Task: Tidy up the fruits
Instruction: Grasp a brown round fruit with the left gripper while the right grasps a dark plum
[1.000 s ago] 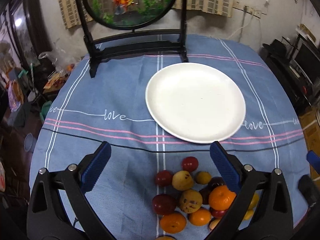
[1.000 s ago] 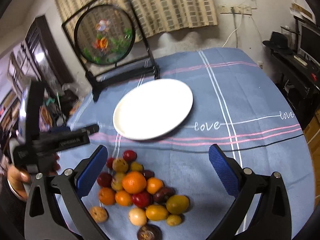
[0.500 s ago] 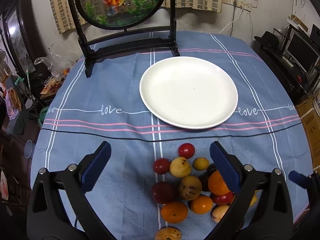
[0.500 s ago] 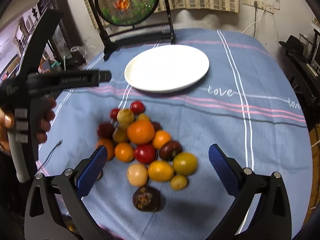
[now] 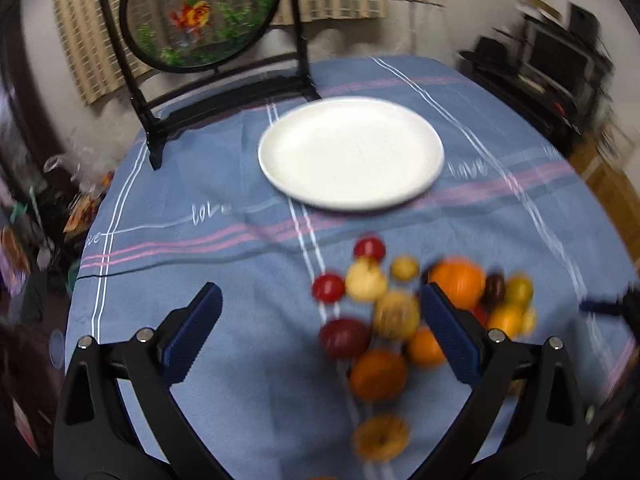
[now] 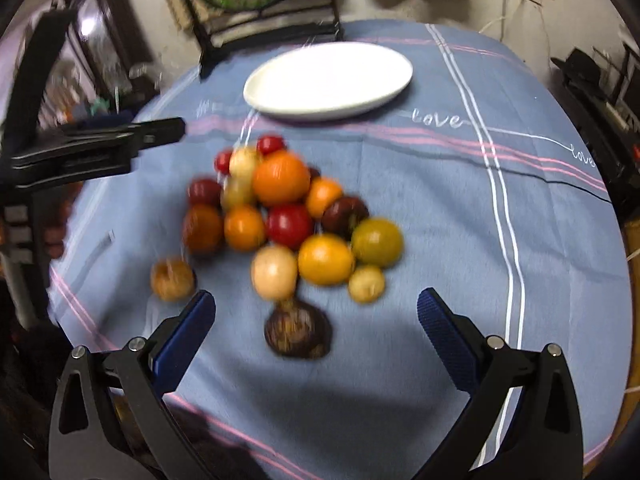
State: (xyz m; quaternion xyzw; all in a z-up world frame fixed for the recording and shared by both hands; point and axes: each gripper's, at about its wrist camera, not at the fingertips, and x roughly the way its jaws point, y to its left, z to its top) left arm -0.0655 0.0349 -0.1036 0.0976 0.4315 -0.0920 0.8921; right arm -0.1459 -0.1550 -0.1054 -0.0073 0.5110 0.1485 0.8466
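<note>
A pile of small fruits lies on the blue tablecloth: a large orange (image 6: 281, 178), red ones (image 6: 289, 226), yellow ones (image 6: 326, 259) and a dark brown fruit (image 6: 298, 333) nearest me. An empty white plate (image 6: 328, 80) sits beyond the pile; it also shows in the left wrist view (image 5: 351, 152). My right gripper (image 6: 316, 318) is open and empty, hovering just short of the dark fruit. My left gripper (image 5: 320, 318) is open and empty above the pile's left side, with the large orange (image 5: 458, 282) behind its right finger. The left gripper also shows from the side in the right wrist view (image 6: 120, 142).
A round fish picture on a black stand (image 5: 200, 12) stands at the table's far edge behind the plate. A black shelf with electronics (image 5: 560, 64) is off the right side. Clutter lies on the floor at the left (image 5: 40, 216).
Both grippers have moved closer to the fruit pile and lower. The left view has swung left, so the pile now sits to its right. Both stay open.
</note>
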